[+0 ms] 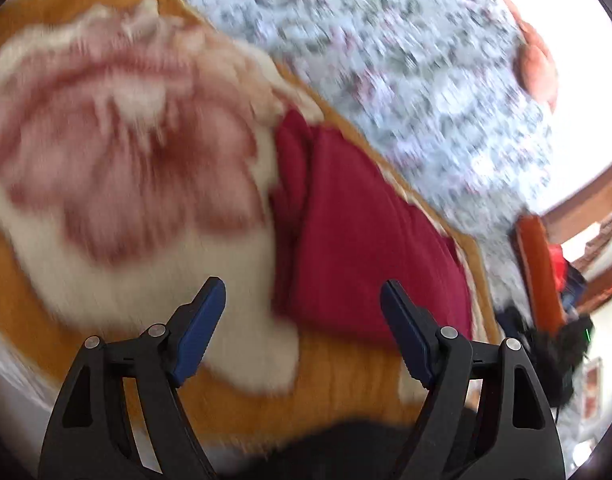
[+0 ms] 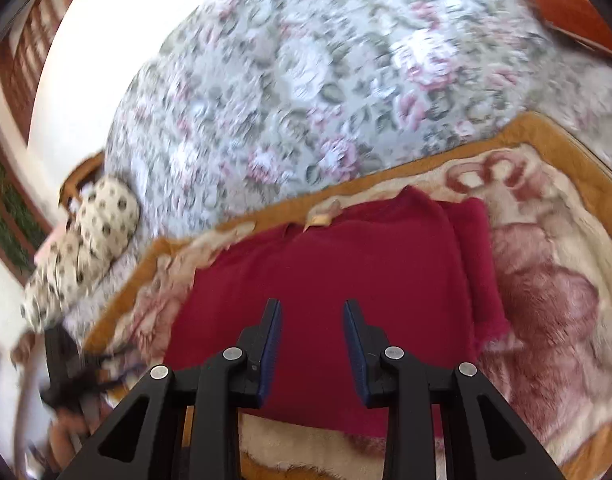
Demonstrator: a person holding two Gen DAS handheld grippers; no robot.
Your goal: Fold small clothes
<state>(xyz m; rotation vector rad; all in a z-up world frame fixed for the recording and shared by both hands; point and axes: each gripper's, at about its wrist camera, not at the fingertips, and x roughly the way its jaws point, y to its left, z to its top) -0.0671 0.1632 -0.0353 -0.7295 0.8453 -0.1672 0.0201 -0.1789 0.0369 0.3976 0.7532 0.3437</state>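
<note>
Two handheld grippers above a bed, seen from the camera on each. Right gripper (image 2: 312, 316): black arms, blue pads, jaws part-way apart with clear space between them, nothing pinched, hanging directly over the dark red garment (image 2: 346, 280). Left gripper (image 1: 302, 300): jaws spread wide, also empty, poised over the white and pink plush blanket (image 1: 118, 152), with the near edge of the same red garment (image 1: 358, 240) just ahead and to the right of the pads. Garment lying flat and already partly doubled over, a narrower folded panel along one side, long axis running away from both grippers toward the far edge of the blanket. From the right-hand camera, red cloth filling the middle of the view straight ahead, its near hem just below the fingertips, its folded side strip off to the right. Right hand clearly the nearer of the two, centred on the cloth; left hand set off to one side, beside the folded strip rather than above it. Beneath the blanket, an orange-brown border (image 2: 538, 128), then a floral bedspread (image 2: 306, 80) stretching beyond. A spotted cushion (image 2: 102, 220) at the far left edge of the bed. Both views blurred, so fine creases and exact hem lines hard to make out.
</note>
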